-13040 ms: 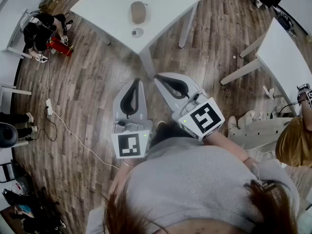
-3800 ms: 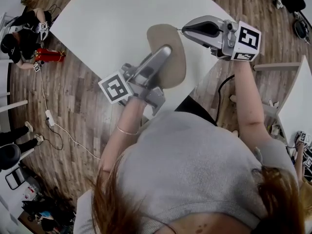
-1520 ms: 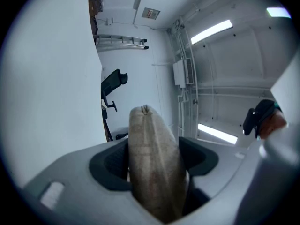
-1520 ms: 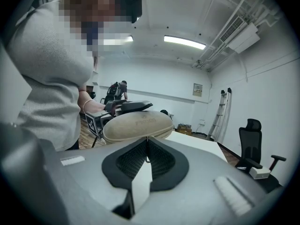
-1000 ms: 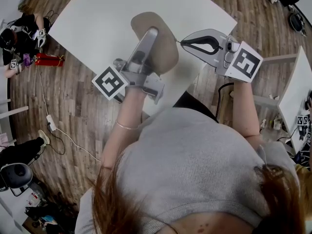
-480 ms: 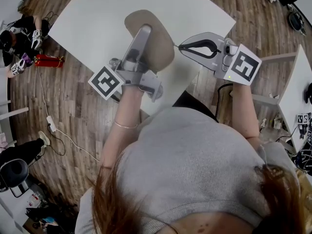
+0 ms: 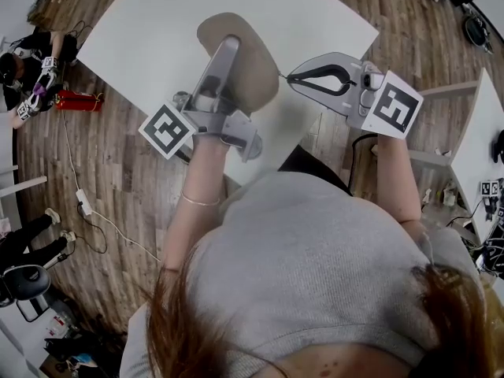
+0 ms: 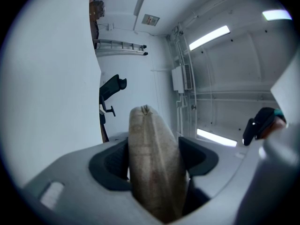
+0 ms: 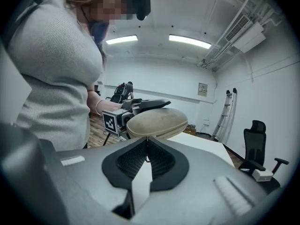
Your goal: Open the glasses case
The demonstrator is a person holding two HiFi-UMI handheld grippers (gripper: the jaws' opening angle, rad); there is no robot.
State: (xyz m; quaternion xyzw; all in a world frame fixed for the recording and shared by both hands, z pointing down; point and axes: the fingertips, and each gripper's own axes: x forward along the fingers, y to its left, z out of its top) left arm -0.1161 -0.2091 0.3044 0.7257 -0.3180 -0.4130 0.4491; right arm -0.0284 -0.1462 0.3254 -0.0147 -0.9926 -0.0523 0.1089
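Case: the case [image 7: 256,73] is held up off the table [image 7: 150,30], above its near edge and tilted, with one long side turned toward the right gripper.
Left gripper: the left gripper [image 8: 153,153] stands fairly wide, both pads pressed on the case's two broad faces, so it alone carries the case.
Right gripper: the right gripper [image 9: 147,142] is closed tight, its tips at the seam on the case's near side. A thin pull [image 7: 283,73] appears to run from the seam into the tips, so it seems to pinch that; the pull is too small to be sure.
Seam: the right gripper view shows the two halves lying flush along the whole side it faces. In the left gripper view the seam line runs unbroken up the case's edge.
Done: the case is picked up and steadied, and the right gripper is at the closure.
Left: the opening itself. No gap shows between the halves, so the zip probably needs drawing round the edge before the lid can swing up.
Progress: I judge it near the middle, with the grips set and the case not yet open.
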